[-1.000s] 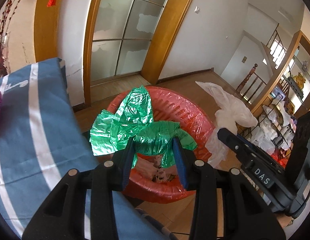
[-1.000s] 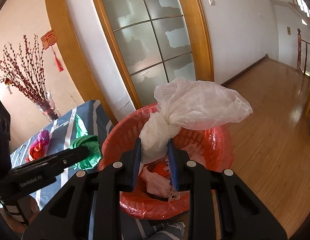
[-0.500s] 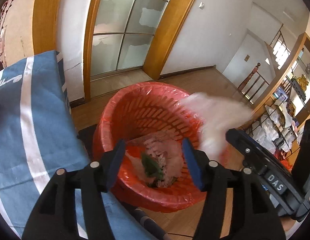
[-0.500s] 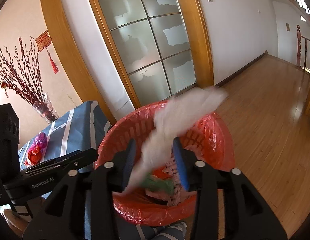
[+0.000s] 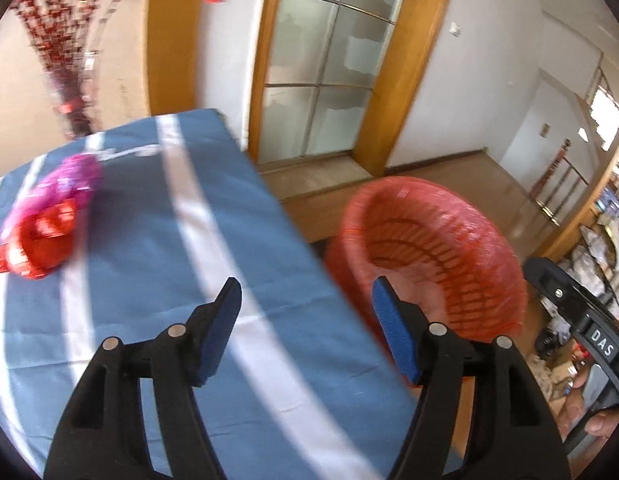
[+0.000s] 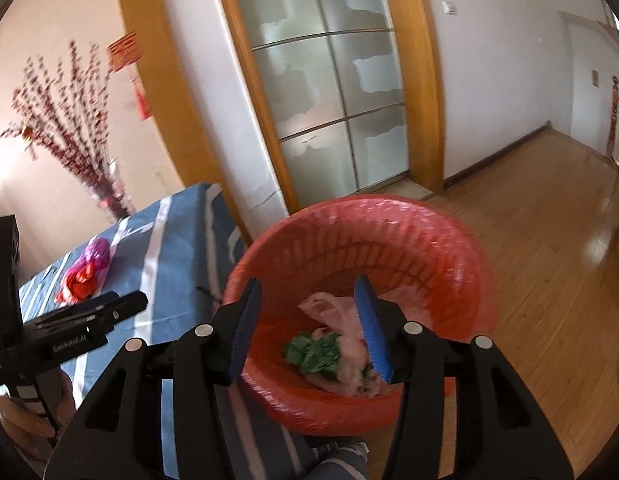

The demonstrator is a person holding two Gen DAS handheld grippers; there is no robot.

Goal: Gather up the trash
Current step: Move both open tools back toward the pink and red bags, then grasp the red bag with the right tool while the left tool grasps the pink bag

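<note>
Left wrist view: left gripper (image 5: pixel 305 294) opening, empty, nearer than right gripper (image 6: pixel 307 294), also empty-jawed, to crumpled red-and-pink plastic wrappers (image 5: pixel 45 224) lying up-left, well apart from red mesh plastic basket (image 5: pixel 425 216).

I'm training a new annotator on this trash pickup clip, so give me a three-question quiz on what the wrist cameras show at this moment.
1. True or false: the left gripper holds a bag between its pads.
2. Which trash lies inside the red basket? A) a green bag and a pale bag B) a bottle C) nothing
3. Fill in: the pink and red bags not yet collected lie on the blue striped ____.

Key:
1. False; its jaws are opening with nothing between them.
2. A
3. tablecloth
</note>
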